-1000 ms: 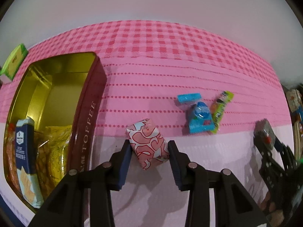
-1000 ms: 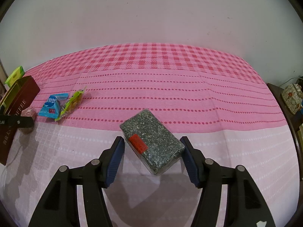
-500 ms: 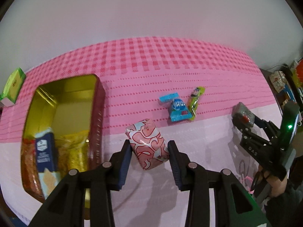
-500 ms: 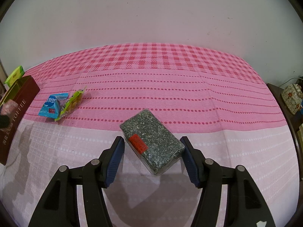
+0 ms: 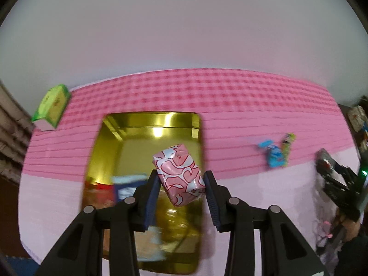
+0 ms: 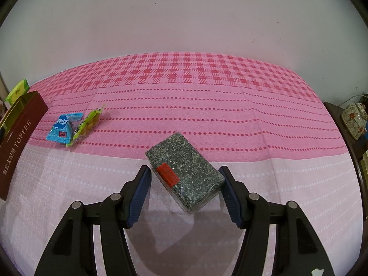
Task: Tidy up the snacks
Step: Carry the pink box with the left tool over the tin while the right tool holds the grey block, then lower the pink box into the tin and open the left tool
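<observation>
The left gripper (image 5: 181,181) pinches a pink-and-white swirl-wrapped snack packet (image 5: 179,174) above the open gold-lined rectangular tin (image 5: 151,120), so the step in hand looks like loading; next it needs lowering and release. The right gripper (image 6: 185,180) grips a dark speckled block-shaped packet (image 6: 184,170) over the pink cloth's pale near edge (image 6: 299,184).

A pink checked and dotted tablecloth (image 6: 207,105) covers the surface; on it lie 2 snack packets, blue (image 6: 62,127) and green (image 6: 88,124), touching; a toffee tin (image 6: 17,147); a green box (image 6: 18,89).
</observation>
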`<state>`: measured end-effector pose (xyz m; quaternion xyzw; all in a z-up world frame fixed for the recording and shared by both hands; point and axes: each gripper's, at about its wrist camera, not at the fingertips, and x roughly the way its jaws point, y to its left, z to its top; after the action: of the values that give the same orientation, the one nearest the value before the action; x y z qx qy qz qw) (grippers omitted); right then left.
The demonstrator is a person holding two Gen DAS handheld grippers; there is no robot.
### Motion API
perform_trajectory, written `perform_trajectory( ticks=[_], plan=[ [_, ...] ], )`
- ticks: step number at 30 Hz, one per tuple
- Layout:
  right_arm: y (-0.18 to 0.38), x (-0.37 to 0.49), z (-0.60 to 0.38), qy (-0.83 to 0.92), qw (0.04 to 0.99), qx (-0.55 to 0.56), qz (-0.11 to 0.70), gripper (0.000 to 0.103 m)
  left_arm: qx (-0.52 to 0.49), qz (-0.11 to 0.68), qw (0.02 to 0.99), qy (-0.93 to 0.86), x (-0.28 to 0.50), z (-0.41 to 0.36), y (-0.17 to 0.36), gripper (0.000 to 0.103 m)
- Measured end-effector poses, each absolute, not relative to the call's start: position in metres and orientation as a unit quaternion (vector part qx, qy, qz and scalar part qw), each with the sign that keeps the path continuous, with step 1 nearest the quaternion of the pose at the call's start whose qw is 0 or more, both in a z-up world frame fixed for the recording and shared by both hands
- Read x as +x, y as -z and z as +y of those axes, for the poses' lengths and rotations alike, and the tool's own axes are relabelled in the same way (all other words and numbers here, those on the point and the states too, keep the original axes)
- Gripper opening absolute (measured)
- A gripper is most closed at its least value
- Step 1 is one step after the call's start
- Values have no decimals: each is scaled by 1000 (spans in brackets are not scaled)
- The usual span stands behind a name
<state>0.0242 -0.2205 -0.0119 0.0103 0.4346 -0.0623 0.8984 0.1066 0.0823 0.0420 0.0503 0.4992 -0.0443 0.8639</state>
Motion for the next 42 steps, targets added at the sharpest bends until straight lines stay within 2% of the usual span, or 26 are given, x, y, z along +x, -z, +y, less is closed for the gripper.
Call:
perform_trajectory(
  ticks=[10,31,42],
  plan=[
    [12,24,-220,62,898,10,435,58,65,521,851,7,140,140,-21,39],
    [12,25,-222,63,896,9,439,58,76,574,816,0,182,176,32,39],
    [12,26,-221,63,896,8,439,58,61,580,812,-7,183,186,33,40]
  ],
)
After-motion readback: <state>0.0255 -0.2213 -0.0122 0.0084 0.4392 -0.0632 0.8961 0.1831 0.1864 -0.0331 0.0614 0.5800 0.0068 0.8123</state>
